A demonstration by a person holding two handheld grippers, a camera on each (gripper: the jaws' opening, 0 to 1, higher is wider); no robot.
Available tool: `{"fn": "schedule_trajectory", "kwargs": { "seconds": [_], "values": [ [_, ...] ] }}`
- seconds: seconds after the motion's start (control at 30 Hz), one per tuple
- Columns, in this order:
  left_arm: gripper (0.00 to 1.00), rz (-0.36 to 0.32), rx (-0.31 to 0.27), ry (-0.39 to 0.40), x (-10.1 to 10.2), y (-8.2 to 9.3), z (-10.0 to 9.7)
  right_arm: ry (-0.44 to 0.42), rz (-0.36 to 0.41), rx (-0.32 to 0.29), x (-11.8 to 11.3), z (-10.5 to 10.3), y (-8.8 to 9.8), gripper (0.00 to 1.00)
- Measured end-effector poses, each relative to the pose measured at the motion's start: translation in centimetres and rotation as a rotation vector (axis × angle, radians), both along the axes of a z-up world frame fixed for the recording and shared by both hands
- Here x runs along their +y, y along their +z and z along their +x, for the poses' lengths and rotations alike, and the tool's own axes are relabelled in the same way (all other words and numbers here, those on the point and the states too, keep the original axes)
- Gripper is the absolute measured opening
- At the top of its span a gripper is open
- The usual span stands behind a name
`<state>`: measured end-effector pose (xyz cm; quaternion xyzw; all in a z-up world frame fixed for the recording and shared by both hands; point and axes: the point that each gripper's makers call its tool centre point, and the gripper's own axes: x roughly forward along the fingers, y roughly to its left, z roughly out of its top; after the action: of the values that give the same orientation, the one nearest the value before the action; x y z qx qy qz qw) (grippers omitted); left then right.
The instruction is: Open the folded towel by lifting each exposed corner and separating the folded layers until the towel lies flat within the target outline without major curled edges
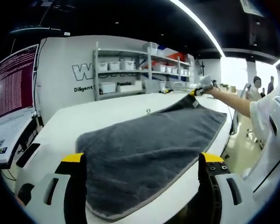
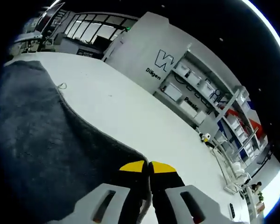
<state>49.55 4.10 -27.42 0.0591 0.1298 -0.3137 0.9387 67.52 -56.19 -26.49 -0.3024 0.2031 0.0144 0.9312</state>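
One grey towel (image 1: 149, 154) is spread over the white table (image 1: 60, 126), reaching from the near edge toward the far end. The left gripper (image 1: 142, 163) hangs above the towel's near edge with its yellow-tipped jaws wide apart, grasping nothing. The right gripper (image 2: 148, 167) has its jaws pinched together on the towel's far corner, which is lifted off the table. In the left gripper view this gripper appears at the raised corner, held on an outstretched arm (image 1: 233, 100). Storage shelves (image 1: 140, 70) stand against the wall beyond the table's far edge.
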Motion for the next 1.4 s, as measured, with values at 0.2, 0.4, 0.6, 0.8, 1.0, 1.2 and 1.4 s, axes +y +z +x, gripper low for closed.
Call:
{"fn": "schedule_trajectory", "kwargs": {
  "seconds": [0.2,0.4,0.6,0.8,1.0,1.2,1.4],
  "values": [
    [0.97,0.011,0.011,0.003,0.1,-0.5,0.2,-0.032,0.015,0.02,-0.9,1.3,-1.4,0.0],
    [0.97,0.016,0.016,0.006,0.1,-0.7,0.2,-0.047,0.018,0.039,-1.2,2.3,-2.5,0.0],
    [0.98,0.027,0.025,0.013,0.3,-1.0,0.0,-0.06,0.021,0.054,-1.4,2.9,-3.8,0.0],
    [0.98,0.031,0.03,0.022,0.6,-1.0,-0.2,-0.072,0.02,0.08,-1.6,3.3,-5.4,0.0],
    [0.98,0.04,0.035,0.03,1.0,-1.1,-0.5,-0.075,0.015,0.104,-1.5,3.7,-6.7,0.0],
    [0.98,0.042,0.037,0.037,1.2,-1.1,-0.5,-0.076,0.006,0.121,-1.3,3.6,-7.5,0.0],
    [0.98,0.045,0.04,0.037,1.2,-1.2,-0.5,-0.075,-0.014,0.131,-0.9,3.3,-7.9,0.02]
  ]
}}
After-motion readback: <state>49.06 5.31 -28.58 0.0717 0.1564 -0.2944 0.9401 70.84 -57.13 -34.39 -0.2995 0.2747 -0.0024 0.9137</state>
